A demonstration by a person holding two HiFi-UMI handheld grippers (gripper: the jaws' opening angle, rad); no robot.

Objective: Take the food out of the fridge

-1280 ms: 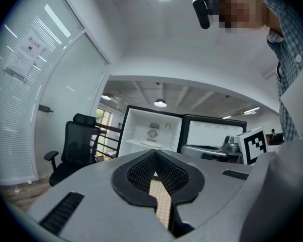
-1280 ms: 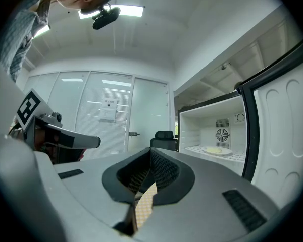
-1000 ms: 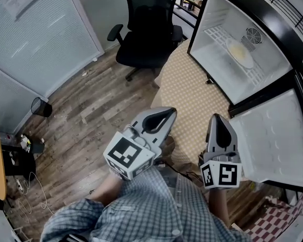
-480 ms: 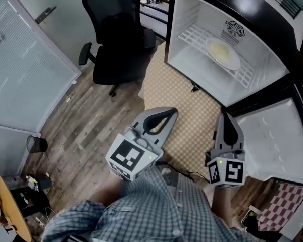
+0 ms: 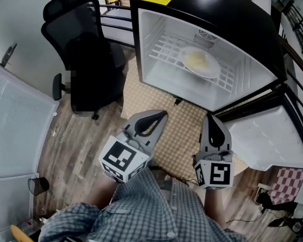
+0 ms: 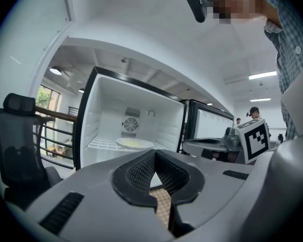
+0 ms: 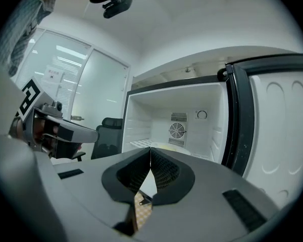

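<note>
The small black fridge (image 5: 202,14) stands open, its white inside lit. On its wire shelf (image 5: 166,47) lies a white plate (image 5: 199,62) of pale yellow food, the same plate (image 6: 135,143) low in the left gripper view. My left gripper (image 5: 161,116) is shut and empty, pointing at the fridge from some way off. Beside it my right gripper (image 5: 212,119) is also shut with nothing in it. The jaws meet at the tips in both gripper views: left gripper (image 6: 154,153), right gripper (image 7: 150,149). Only the plate's rim (image 7: 167,147) shows above the right jaws.
The fridge door (image 5: 270,135) hangs open at the right, close to my right gripper. A checked tan cloth (image 5: 184,135) lies under the fridge front. A black office chair (image 5: 86,49) stands left of the fridge on the wood floor (image 5: 70,135). A railing (image 5: 108,4) runs behind.
The fridge opening has swung from the right edge of the head view to the upper middle. Both shut grippers turned with the body and now point at the opening.
</note>
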